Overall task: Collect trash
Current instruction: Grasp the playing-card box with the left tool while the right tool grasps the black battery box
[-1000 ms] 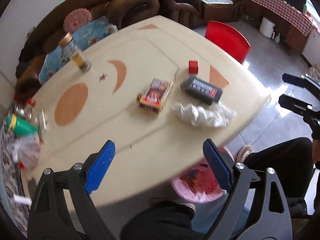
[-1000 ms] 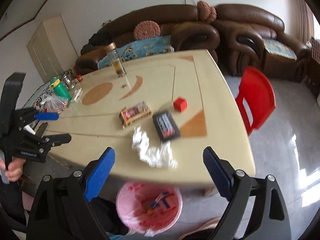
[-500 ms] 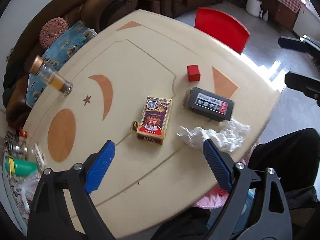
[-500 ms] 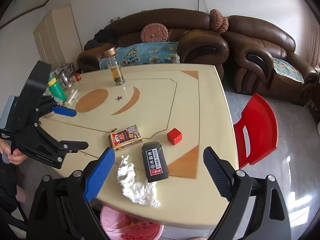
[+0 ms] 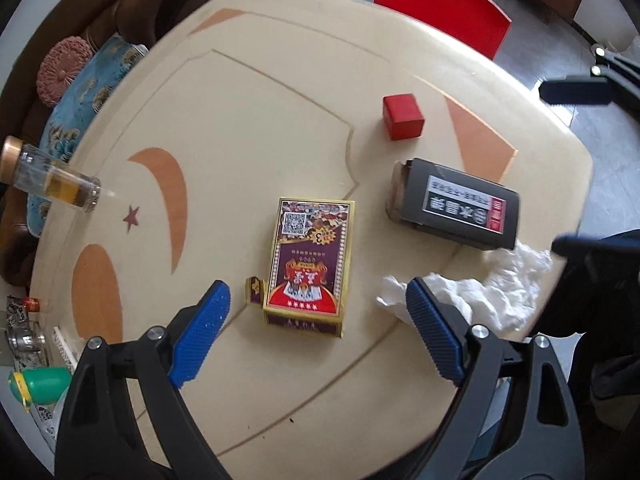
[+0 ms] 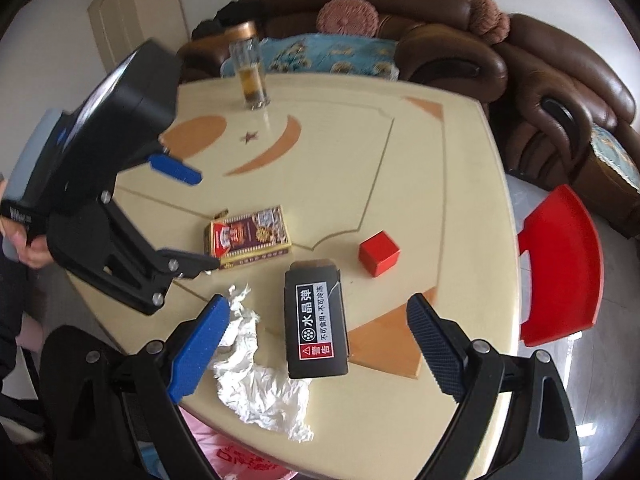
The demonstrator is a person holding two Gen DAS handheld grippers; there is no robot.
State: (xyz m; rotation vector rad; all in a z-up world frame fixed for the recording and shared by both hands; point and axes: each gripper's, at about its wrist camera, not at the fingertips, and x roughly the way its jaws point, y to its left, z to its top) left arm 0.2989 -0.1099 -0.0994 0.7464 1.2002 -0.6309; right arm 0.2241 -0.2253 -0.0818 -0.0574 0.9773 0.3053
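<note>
Currently both grippers hang over the cream surface (image 5: pixel 248 112) with orange inlays. Left gripper (image 5: pixel 316 332): jaws spread wide, nothing between them, above the purple-and-gold card box (image 5: pixel 310 260). Right gripper (image 6: pixel 318 350): jaws likewise spread, empty, over the black rectangular carton (image 6: pixel 316 324). Crumpled white tissue paper (image 6: pixel 256 376) lies at the near edge, just beside the carton. Small red cube (image 6: pixel 379 253) sits apart, beyond the carton. Pink bin (image 6: pixel 240 456) partly visible below the edge. Glass jar with amber liquid (image 6: pixel 250 76) stands upright at the far side
</note>
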